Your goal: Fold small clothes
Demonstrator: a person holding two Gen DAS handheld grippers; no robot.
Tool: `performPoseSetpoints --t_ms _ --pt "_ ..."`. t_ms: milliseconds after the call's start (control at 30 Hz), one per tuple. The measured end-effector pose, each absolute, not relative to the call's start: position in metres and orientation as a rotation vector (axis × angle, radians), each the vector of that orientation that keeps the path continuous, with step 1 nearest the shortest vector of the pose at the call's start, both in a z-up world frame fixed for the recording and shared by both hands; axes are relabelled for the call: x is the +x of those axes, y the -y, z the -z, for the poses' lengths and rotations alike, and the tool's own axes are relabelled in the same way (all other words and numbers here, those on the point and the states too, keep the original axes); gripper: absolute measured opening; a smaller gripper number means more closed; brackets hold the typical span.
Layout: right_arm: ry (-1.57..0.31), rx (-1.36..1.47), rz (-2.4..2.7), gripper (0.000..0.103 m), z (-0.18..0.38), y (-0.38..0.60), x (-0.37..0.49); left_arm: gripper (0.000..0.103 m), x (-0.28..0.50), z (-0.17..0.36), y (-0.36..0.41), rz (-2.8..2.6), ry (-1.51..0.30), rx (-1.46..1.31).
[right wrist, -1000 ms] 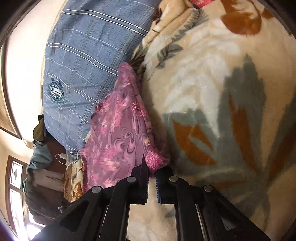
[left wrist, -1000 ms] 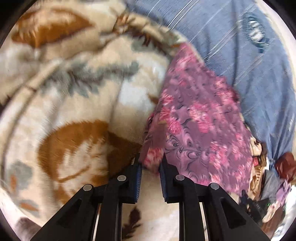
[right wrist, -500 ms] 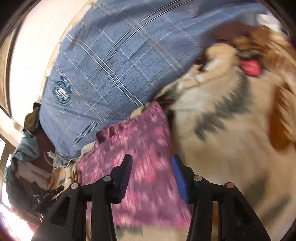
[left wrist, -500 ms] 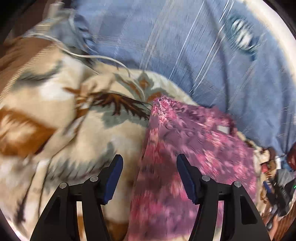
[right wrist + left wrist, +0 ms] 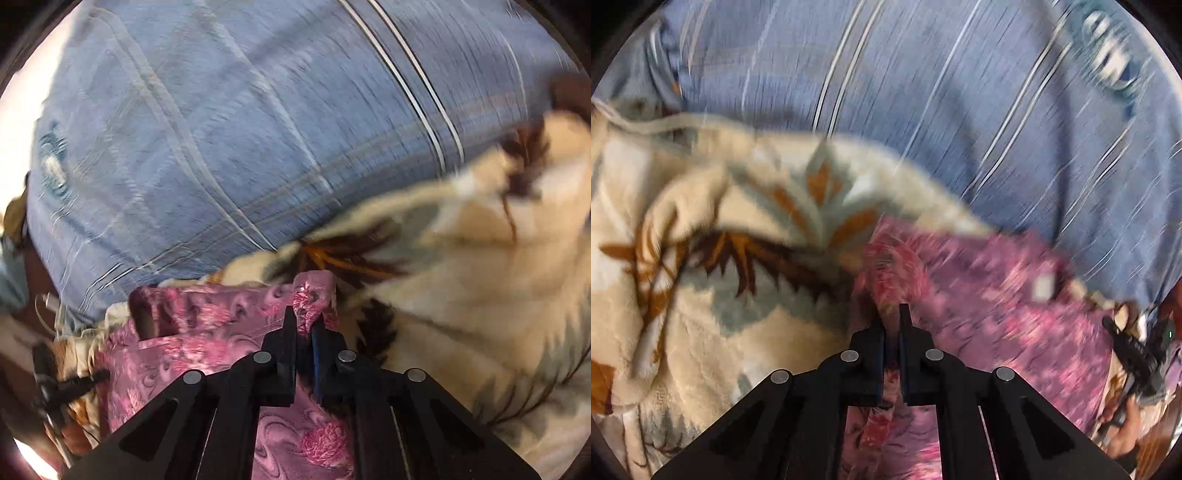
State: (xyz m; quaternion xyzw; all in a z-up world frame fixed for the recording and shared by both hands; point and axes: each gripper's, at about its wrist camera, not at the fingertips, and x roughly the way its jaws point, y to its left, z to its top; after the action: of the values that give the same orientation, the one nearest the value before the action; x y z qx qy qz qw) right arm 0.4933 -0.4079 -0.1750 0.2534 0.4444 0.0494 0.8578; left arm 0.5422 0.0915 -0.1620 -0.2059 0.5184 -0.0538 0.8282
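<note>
The pink floral garment (image 5: 997, 314) is lying on a cream patterned blanket (image 5: 701, 295), with a blue striped pillow (image 5: 923, 92) just beyond its far edge. The left gripper (image 5: 892, 321) is pinching the garment's far left corner: its jaws are standing almost together with a fold of pink cloth caught between them, and the rest of the garment is spreading away to the right and back under the fingers. In the right wrist view the right gripper (image 5: 304, 325) is likewise clamping down on the cloth, its jaws nearly touching around the raised far right corner (image 5: 314, 295), which is bunching up above the fingertips. From there the garment is stretching to the left and near, passing beneath the gripper. Both views are blurring.
</note>
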Motion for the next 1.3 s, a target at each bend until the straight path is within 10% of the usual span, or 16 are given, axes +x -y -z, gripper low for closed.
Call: performPoseSetpoints --t_ms 200,400,667,800,967,1100,1300 --pt "-0.784 0.655 -0.104 0.005 0.155 0.436 0.495 0.005 0.551 0.138 -0.094 0.033 -0.937 -0.447" --pt "-0.931 0.655 -0.009 0.006 0.215 0.436 0.516 0.007 0.595 0.216 -0.080 -0.123 -1.135 -0.384" --pt "-0.925 0.489 0.022 0.019 0.178 0.417 0.486 0.012 0.559 0.188 -0.087 -0.089 -1.169 -0.458" --pt "-0.889 0.508 -0.138 0.040 0.155 0.385 0.430 0.062 0.490 0.177 -0.104 -0.215 -1.136 -0.450" --pt "-1.019 0.456 -0.137 0.042 0.192 0.349 0.393 0.056 0.452 0.226 -0.106 -0.157 -1.254 -0.591" --pt "-0.988 0.368 -0.062 0.044 0.175 0.322 0.382 0.033 0.461 0.230 -0.111 -0.103 -1.258 -0.518" --pt "-0.932 0.179 -0.385 0.049 0.142 0.193 0.356 0.033 0.449 0.219 -0.146 0.088 -1.258 -0.628"
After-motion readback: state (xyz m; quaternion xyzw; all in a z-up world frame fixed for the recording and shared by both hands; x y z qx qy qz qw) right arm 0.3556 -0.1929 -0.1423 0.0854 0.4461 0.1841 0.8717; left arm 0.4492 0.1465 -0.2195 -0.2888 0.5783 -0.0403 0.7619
